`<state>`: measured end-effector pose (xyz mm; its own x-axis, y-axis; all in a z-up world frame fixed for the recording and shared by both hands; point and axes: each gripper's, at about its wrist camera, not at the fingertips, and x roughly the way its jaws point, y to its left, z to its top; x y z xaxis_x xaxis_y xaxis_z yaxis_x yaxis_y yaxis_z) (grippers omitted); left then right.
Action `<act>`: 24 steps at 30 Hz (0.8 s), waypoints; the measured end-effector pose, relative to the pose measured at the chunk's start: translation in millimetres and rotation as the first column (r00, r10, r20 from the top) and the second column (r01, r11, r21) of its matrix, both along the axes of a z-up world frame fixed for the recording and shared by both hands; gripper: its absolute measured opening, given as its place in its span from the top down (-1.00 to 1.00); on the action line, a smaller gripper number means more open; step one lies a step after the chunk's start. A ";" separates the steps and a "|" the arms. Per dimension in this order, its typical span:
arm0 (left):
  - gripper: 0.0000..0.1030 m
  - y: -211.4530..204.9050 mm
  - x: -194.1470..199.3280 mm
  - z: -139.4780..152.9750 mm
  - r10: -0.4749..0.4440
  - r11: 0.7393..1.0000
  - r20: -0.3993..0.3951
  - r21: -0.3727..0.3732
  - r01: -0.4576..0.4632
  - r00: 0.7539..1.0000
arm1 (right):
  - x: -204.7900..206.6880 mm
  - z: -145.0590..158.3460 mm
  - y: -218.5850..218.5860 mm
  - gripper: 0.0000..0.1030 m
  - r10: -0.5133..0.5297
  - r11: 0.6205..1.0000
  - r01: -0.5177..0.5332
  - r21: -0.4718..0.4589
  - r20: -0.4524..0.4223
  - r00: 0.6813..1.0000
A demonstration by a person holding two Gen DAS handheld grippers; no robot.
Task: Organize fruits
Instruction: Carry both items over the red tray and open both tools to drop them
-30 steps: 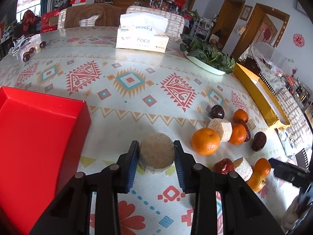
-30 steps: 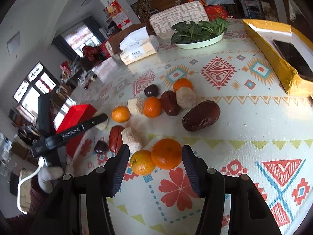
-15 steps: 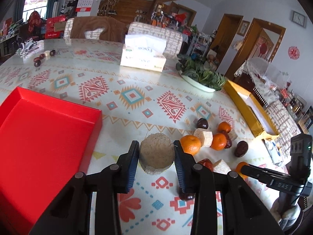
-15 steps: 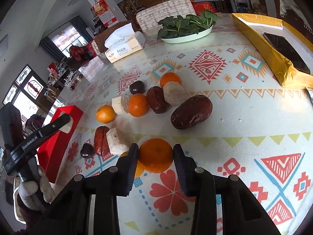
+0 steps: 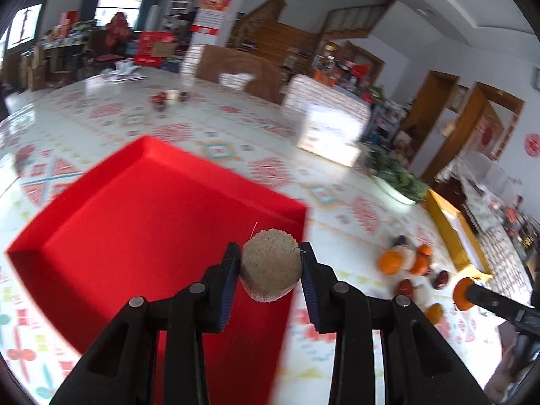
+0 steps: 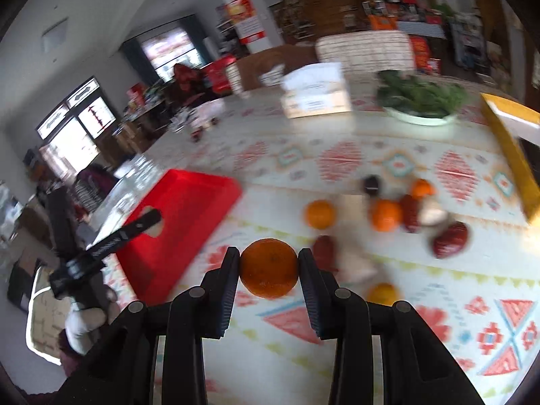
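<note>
My left gripper (image 5: pixel 270 270) is shut on a round beige fruit chunk (image 5: pixel 271 266) and holds it in the air over the right edge of the red tray (image 5: pixel 141 222). My right gripper (image 6: pixel 269 270) is shut on an orange (image 6: pixel 269 267), lifted above the patterned tablecloth. The red tray also shows in the right wrist view (image 6: pixel 182 209), to the left, with the left gripper (image 6: pixel 148 222) over it. Oranges (image 6: pixel 320 214), dark red dates (image 6: pixel 450 239) and pale chunks (image 6: pixel 432 212) lie loose on the cloth. The same pile shows in the left wrist view (image 5: pixel 405 263).
A tissue box (image 6: pixel 315 92), a plate of green leaves (image 6: pixel 422 98) and a yellow box (image 6: pixel 513 148) stand further back on the table. A few small fruits (image 5: pixel 165 99) lie at the far side. Chairs stand behind the table.
My left gripper has swung left with the beige chunk, from beside the tray to over it. My right gripper has closed on the orange and lifted it off the cloth.
</note>
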<state>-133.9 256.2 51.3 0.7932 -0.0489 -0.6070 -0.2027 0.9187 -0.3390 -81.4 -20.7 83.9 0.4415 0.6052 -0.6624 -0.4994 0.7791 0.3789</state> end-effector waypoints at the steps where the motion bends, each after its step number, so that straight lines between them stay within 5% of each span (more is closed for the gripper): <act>1: 0.34 8.8 -3.6 -3.0 0.025 1.000 -0.010 0.009 -0.025 1.000 | -0.5 -0.3 14.7 0.23 0.028 1.000 -0.028 0.004 -0.008 1.000; 12: 0.34 77.1 -27.0 -22.0 0.207 0.977 -0.070 0.069 -0.202 0.976 | -10.5 -43.4 190.6 0.23 0.314 0.946 -0.320 -0.055 -0.096 0.945; 21: 0.32 94.3 -36.6 -20.2 0.273 0.955 -0.068 0.138 -0.262 0.960 | -11.4 -71.8 233.3 0.22 0.336 0.926 -0.346 -0.149 -0.093 0.937; 24: 0.08 90.6 -37.2 -14.7 0.280 0.949 -0.052 0.167 -0.268 0.959 | -15.6 -69.6 236.7 0.19 0.336 0.925 -0.344 -0.160 -0.077 0.939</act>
